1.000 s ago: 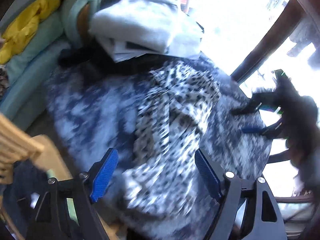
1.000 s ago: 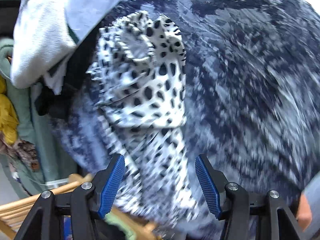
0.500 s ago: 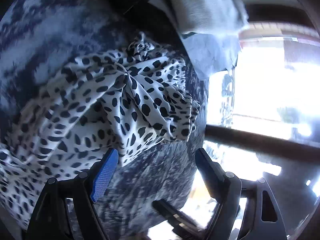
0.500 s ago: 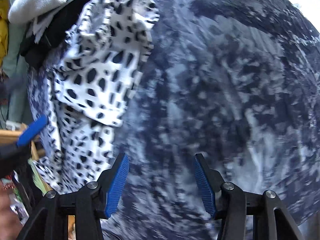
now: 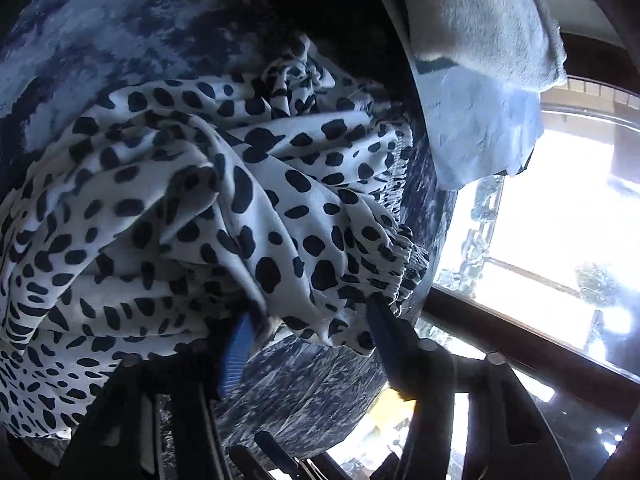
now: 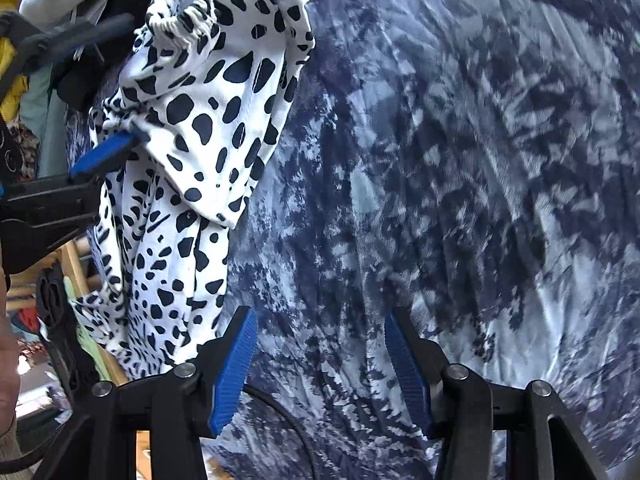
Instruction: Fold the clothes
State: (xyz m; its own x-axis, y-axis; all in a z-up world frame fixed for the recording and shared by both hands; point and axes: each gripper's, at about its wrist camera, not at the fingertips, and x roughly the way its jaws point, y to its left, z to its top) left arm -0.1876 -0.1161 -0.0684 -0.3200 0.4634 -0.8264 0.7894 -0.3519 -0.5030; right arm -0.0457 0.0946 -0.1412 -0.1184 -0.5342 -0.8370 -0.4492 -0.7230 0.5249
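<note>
Half the spotted garment — bunched, hidden.

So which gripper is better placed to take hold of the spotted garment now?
Left. The left gripper already has the spotted garment's gathered edge between its closing fingers. The right gripper is open over bare blue cover, beside the garment.

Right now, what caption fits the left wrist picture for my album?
Left gripper closing on the spotted garment's gathered edge atop a blue mottled cloth.
</note>
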